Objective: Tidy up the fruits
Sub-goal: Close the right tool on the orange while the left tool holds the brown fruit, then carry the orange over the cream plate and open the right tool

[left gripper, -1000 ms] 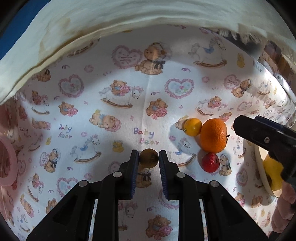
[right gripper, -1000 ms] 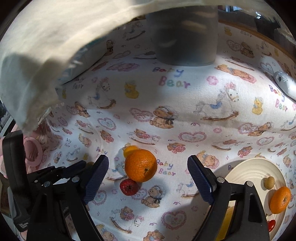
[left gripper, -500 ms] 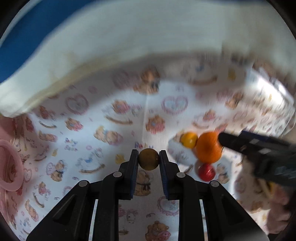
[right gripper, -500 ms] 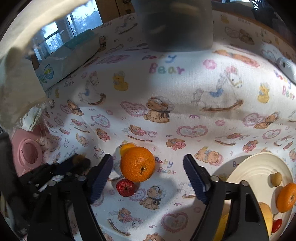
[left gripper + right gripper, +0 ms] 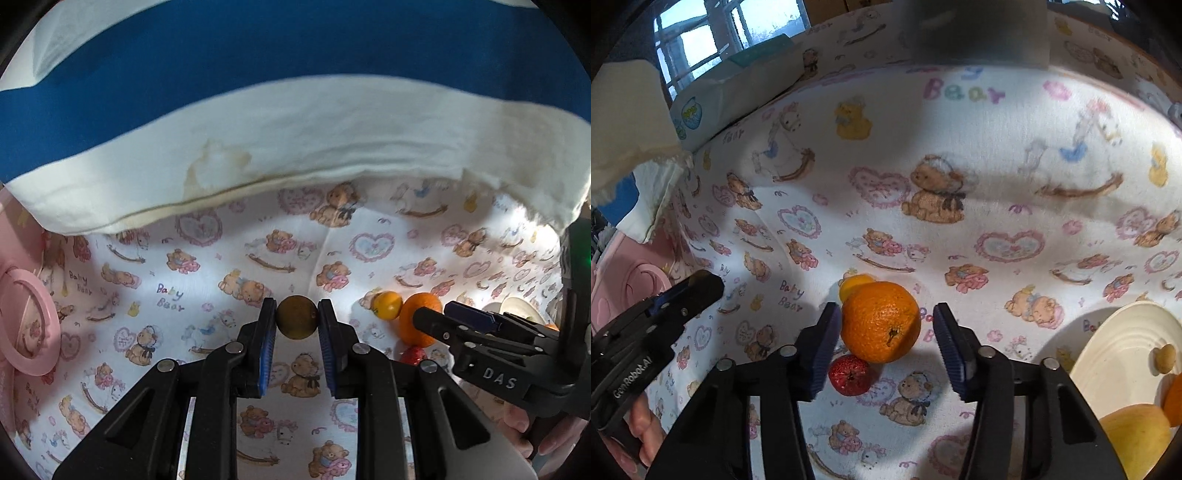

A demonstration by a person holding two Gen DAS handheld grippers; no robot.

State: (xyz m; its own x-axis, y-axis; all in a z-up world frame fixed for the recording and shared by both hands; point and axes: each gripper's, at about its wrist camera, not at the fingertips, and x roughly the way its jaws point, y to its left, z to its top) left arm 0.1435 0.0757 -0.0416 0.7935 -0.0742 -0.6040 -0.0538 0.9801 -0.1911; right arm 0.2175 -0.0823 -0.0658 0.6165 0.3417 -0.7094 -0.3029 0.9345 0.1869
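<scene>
My left gripper [image 5: 297, 318] is shut on a small brown round fruit [image 5: 297, 314] and holds it above the bear-print cloth. In the right wrist view a large orange [image 5: 881, 321] lies between the fingers of my right gripper [image 5: 884, 325], whose jaws are closing. The left pad is at the peel and a narrow gap shows at the right pad. A small yellow-orange fruit [image 5: 854, 281] sits behind the orange and a red fruit [image 5: 849, 374] in front of it. A cream plate [image 5: 1123, 339] at the right holds a tan ball [image 5: 1164, 357], a yellow fruit [image 5: 1134, 432] and another orange.
A pink ring [image 5: 26, 321] lies at the far left. A cream and blue cloth [image 5: 295, 155] hangs over the back of the table. A grey container [image 5: 979, 33] and a tissue pack [image 5: 738, 85] stand at the far edge.
The left gripper has risen with the brown fruit held. The right gripper has sunk toward the orange and its fingers have drawn in from wide apart to close beside it.
</scene>
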